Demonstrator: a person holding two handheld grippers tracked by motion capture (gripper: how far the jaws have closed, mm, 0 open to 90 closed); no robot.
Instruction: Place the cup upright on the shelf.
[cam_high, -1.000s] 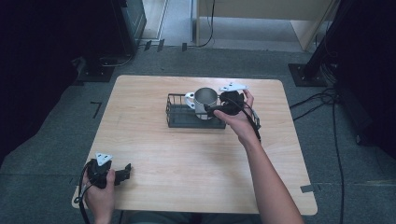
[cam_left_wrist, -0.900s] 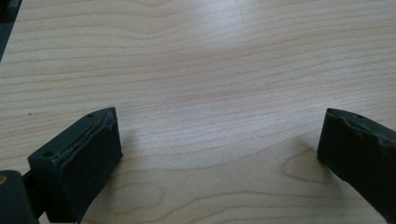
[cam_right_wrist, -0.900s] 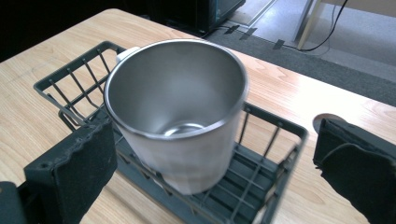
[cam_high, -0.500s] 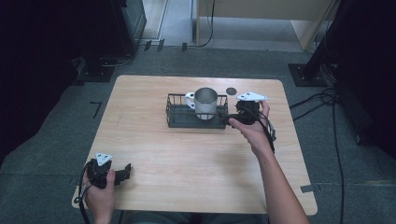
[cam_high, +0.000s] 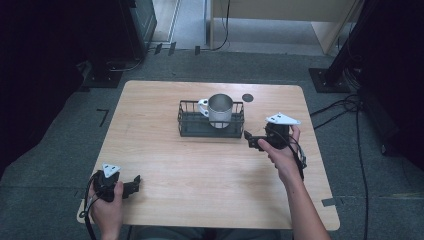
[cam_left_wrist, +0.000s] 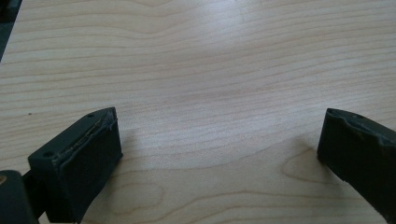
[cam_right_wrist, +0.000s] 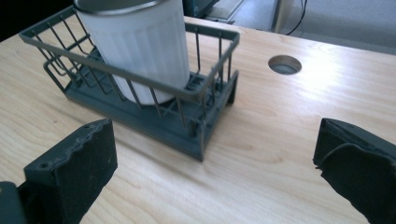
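A white ribbed mug (cam_high: 219, 110) (cam_right_wrist: 140, 46) with a metal inside stands upright in a dark wire rack (cam_high: 192, 126) (cam_right_wrist: 196, 95) at the table's far middle, its handle to the left. My right gripper (cam_high: 252, 140) is open just right of the rack, above the table, with nothing between its jaws (cam_right_wrist: 212, 163). My left gripper (cam_high: 134, 184) rests open near the front left corner, over bare wood (cam_left_wrist: 219, 140).
A round cable hole (cam_high: 247, 97) (cam_right_wrist: 285, 64) lies in the tabletop behind the rack's right end. The wooden table (cam_high: 210, 175) is bare in the middle and front. Dark equipment and cables stand on the floor around it.
My right gripper has let go of the mug in the rack and drawn back to the right and toward the person. The left gripper has stayed put.
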